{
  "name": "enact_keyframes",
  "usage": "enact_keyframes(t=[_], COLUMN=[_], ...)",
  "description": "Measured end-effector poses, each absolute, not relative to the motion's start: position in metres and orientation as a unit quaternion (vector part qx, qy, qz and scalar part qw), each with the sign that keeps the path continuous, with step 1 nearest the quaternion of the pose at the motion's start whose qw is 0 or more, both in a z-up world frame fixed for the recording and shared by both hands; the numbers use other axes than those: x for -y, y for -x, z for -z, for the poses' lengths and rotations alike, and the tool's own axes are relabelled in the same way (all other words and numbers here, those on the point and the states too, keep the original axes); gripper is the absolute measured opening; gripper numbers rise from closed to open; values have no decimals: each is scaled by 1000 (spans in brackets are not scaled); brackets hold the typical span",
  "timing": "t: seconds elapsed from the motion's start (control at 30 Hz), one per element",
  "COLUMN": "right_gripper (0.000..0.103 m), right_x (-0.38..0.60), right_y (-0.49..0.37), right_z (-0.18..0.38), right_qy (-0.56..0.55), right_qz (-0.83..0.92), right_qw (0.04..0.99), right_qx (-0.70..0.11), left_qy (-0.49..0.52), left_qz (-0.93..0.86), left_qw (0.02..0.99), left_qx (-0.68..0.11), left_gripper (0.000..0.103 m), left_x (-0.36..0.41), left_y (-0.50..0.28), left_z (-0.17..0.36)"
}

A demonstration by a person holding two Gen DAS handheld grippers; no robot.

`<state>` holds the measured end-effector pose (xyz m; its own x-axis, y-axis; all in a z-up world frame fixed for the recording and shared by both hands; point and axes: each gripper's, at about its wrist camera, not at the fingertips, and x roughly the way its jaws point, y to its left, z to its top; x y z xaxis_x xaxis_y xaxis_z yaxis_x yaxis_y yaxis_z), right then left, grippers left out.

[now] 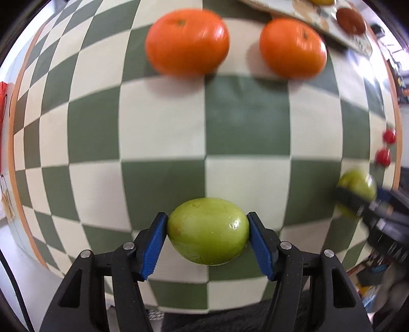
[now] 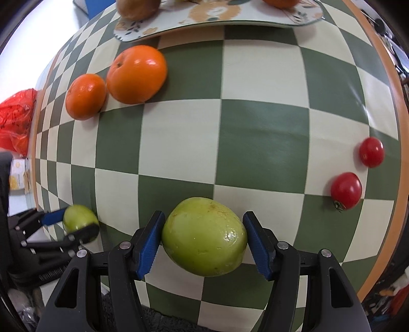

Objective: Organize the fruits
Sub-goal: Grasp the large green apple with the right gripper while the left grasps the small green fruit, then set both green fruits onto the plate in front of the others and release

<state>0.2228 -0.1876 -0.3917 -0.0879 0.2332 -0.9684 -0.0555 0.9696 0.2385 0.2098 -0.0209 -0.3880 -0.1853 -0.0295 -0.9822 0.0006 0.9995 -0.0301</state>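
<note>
Both hands are down on the bench [image 2: 255, 127] now, and each has a green fruit squarely between its jaws. My left gripper [image 1: 207, 231] pinches its green fruit [image 1: 207, 231] side to side, blue pads pressing both flanks, long axis running across from pad to pad. My right gripper [image 2: 203, 236] has the bigger green fruit [image 2: 203, 236]: the left pad touches, the right looks a hair off, so I'd call that grip unconfirmed. Both fruits are glossy, yellow-green, faintly speckled. The tray [image 2: 230, 18] lies straight ahead at the far edge, past the oranges [image 2: 136, 74], so I reckon lifting comes next.
</note>
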Motion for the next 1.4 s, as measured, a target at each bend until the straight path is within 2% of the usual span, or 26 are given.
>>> enact_keyframes(t=[0.17, 0.4, 0.47, 0.63, 0.77, 1.03, 1.2, 1.4], right_gripper=[67, 69, 69, 66, 66, 66, 66, 66], right_x=[201, 201, 197, 189, 193, 225, 250, 241], right_y=[-222, -220, -221, -220, -224, -275, -341, -404], right_z=[397, 399, 399, 396, 393, 337, 308, 326], right_qy=[-94, -90, -84, -60, -93, -156, -157, -145], right_qz=[-104, -107, -109, -113, -116, -117, -105, -109], right_qw=[664, 657, 657, 660, 660, 704, 740, 750], right_qx=[-734, -741, -742, -740, -737, -683, -646, -636], left_qy=[16, 14, 15, 27, 57, 98, 113, 122], left_qz=[4, 0, -1, 5, 23, 56, 56, 52], left_qw=[643, 645, 644, 656, 669, 715, 710, 675], left_qx=[-766, -764, -765, -754, -740, -690, -693, -725], left_gripper=[60, 60, 60, 60, 60, 60, 60, 60], left_x=[30, 33, 33, 33, 32, 48, 62, 69], left_y=[-218, -209, -227, -233, -249, -350, -413, -463], left_z=[389, 389, 390, 369, 341, 272, 283, 312])
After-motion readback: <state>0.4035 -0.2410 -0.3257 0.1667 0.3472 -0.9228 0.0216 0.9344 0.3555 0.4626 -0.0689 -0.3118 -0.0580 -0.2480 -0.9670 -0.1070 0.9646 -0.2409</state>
